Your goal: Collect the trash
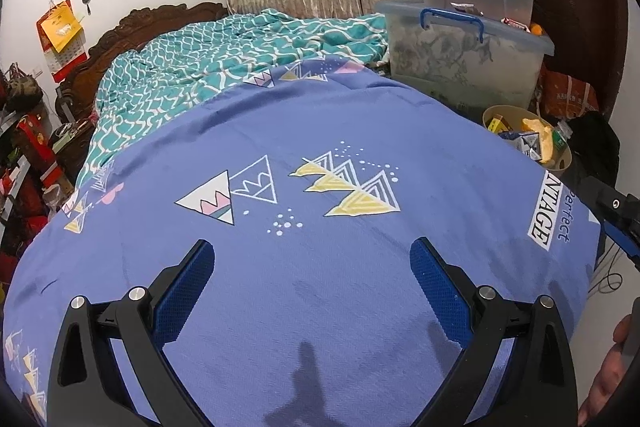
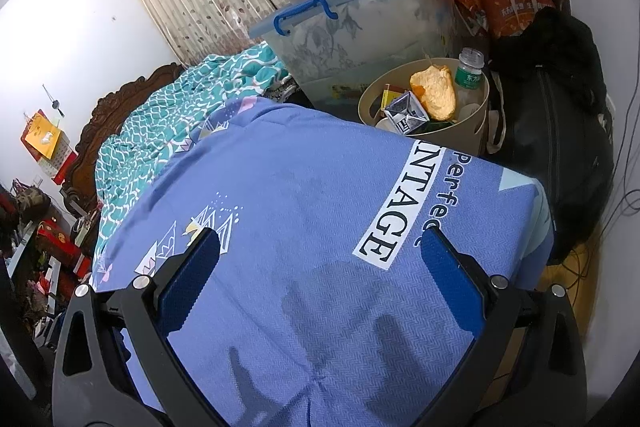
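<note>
Both claws, left (image 1: pixel 310 269) and right (image 2: pixel 320 259), hung apart and empty over the bare bed (image 1: pixel 320 131), trash apparently all collected in the bin (image 2: pixel 476 125).

two clear storage bins (image 2: pixel 360 15), one beige trash basket (image 2: pixel 474 125), one plastic bottle (image 2: pixel 469 75), two bed covers (image 1: pixel 320 247)

The beige round plastic waste bin (image 1: pixel 562 163) is half hidden behind the far right edge of the blue patterned bedsheet (image 1: pixel 320 267), whose printed white label (image 1: pixel 540 211) reads only "NTAGE", its first letters lost over that edge. In the right wrist view the small green-labelled clear bottle (image 2: pixel 469 73) carries print too small to read, and the frosted lidded storage box (image 2: pixel 360 23) blurs its contents.
</note>
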The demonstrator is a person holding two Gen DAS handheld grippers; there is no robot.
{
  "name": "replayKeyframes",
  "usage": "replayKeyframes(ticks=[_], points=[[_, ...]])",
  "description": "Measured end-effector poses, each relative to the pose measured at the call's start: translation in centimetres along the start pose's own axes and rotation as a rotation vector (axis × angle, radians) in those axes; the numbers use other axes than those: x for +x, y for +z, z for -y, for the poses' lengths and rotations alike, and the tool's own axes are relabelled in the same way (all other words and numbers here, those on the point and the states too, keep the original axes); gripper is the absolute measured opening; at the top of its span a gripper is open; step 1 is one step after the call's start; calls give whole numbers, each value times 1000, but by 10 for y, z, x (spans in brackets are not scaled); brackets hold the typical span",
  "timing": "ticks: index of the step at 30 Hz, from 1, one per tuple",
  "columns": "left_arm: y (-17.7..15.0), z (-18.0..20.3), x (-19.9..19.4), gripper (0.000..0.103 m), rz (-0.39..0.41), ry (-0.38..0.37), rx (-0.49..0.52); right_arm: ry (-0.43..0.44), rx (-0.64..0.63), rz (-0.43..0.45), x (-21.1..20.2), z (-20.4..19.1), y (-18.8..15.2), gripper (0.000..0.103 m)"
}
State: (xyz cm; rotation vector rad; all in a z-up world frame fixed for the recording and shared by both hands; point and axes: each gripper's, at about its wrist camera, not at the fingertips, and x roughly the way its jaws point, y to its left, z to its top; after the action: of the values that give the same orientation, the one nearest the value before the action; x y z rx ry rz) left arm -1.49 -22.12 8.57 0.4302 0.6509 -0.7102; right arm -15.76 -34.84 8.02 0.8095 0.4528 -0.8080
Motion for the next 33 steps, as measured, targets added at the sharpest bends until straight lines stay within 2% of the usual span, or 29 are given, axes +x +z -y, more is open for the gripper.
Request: replayKeyframes(ticks=[11, 33], points=[[-1, 11, 0, 94, -3, -12, 33, 6, 7, -13, 3, 4, -1, 99], [-2, 10, 3, 94, -20, -60, 7, 15, -7, -18, 2, 0, -3, 99]])
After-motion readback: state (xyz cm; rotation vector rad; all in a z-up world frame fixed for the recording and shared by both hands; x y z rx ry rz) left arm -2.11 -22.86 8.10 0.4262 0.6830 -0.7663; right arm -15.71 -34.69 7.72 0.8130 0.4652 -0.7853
